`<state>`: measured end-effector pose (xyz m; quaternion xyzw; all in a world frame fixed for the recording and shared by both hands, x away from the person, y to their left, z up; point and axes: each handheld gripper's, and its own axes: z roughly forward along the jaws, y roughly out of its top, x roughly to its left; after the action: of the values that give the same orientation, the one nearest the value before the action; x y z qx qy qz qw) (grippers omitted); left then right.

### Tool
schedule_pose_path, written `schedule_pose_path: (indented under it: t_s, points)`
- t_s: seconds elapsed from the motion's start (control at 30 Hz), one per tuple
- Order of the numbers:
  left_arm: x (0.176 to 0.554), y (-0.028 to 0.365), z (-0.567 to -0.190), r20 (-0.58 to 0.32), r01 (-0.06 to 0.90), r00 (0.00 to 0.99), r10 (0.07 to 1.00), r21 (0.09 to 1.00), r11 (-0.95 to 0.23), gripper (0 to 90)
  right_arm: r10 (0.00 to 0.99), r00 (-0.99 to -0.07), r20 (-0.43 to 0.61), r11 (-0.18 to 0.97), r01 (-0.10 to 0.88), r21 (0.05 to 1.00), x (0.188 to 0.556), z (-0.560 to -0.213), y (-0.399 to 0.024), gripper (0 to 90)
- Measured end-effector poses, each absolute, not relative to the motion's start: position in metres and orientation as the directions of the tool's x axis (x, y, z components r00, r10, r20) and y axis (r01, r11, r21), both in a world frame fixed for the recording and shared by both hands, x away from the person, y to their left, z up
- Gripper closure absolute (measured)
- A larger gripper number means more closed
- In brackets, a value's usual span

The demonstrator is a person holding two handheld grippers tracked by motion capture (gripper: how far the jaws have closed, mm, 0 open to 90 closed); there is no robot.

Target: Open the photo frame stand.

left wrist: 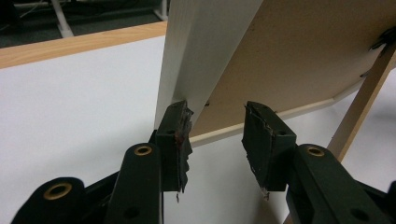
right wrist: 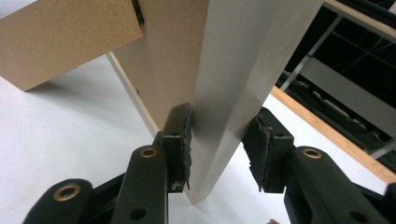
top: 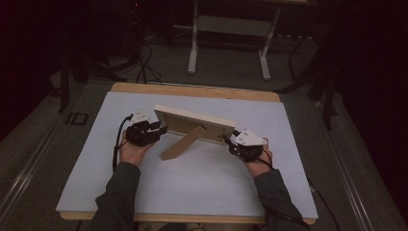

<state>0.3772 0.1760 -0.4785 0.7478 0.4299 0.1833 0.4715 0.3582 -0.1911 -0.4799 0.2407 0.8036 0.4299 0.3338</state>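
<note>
A cream-white wooden picture frame point(top: 192, 121) with a tan fibreboard back stands upright near the middle of the pale grey worktop point(top: 192, 187), its back turned toward the person and leaning on a tan fibreboard easel leg point(top: 182, 143) that slants down to the worktop in front of it.

The left gripper point(top: 161, 129) sits at the frame's left end, held in the person's left hand point(top: 132, 150). In the left gripper view its fingers point(left wrist: 175, 140) stand apart around the frame's lower corner: one finger lies against the white side edge, while the other point(left wrist: 266, 144) is clear of the fibreboard back with a gap showing, so this gripper is not clamped.

The right gripper point(top: 230, 142) is at the frame's right end, held in the right hand point(top: 259, 163). In the right gripper view the white side edge point(right wrist: 233, 93) of the frame runs down between its fingers; one finger point(right wrist: 180, 140) touches the edge on the back side and the other point(right wrist: 264, 149) meets it on the far side, so the frame's end is pinched between them.

A light wooden strip point(top: 192, 90) edges the worktop's far side.
</note>
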Motion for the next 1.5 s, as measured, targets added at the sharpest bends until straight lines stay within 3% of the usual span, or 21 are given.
schedule_pose_path:
  t_s: [0.17, 0.33, 0.57, 0.6, 0.73, 1.03, 1.5]
  points:
    - [0.376, 0.179, -0.477, -0.146, 0.474, 0.561, 0.815, 0.864, -0.171, 62.7, 0.687, -0.673, -0.274, 0.480, 0.137, 0.867, 0.359, -0.480, -0.195, 60.9]
    - [0.373, 0.185, -0.474, -0.167, 0.486, 0.565, 0.808, 0.859, -0.163, 65.1, 0.711, -0.684, -0.163, 0.391, 0.191, 0.900, 0.357, -0.479, -0.211, 54.0]
    - [0.367, 0.191, -0.474, -0.186, 0.495, 0.559, 0.808, 0.856, -0.146, 66.8, 0.709, -0.692, -0.135, 0.383, 0.217, 0.898, 0.353, -0.478, -0.225, 55.6]
    - [0.366, 0.191, -0.474, -0.183, 0.497, 0.556, 0.811, 0.855, -0.148, 67.9, 0.711, -0.693, -0.118, 0.373, 0.231, 0.899, 0.352, -0.476, -0.233, 62.1]
    - [0.363, 0.193, -0.474, -0.187, 0.499, 0.557, 0.809, 0.855, -0.145, 69.7, 0.718, -0.686, -0.114, 0.370, 0.238, 0.898, 0.352, -0.476, -0.236, 66.4]
    - [0.355, 0.187, -0.470, -0.181, 0.484, 0.570, 0.801, 0.862, -0.149, 74.0, 0.754, -0.655, -0.050, 0.316, 0.295, 0.902, 0.365, -0.475, -0.235, 88.5]
    - [0.352, 0.179, -0.469, -0.185, 0.472, 0.569, 0.801, 0.871, -0.134, 75.8, 0.769, -0.639, 0.014, 0.271, 0.345, 0.899, 0.382, -0.474, -0.223, 89.9]
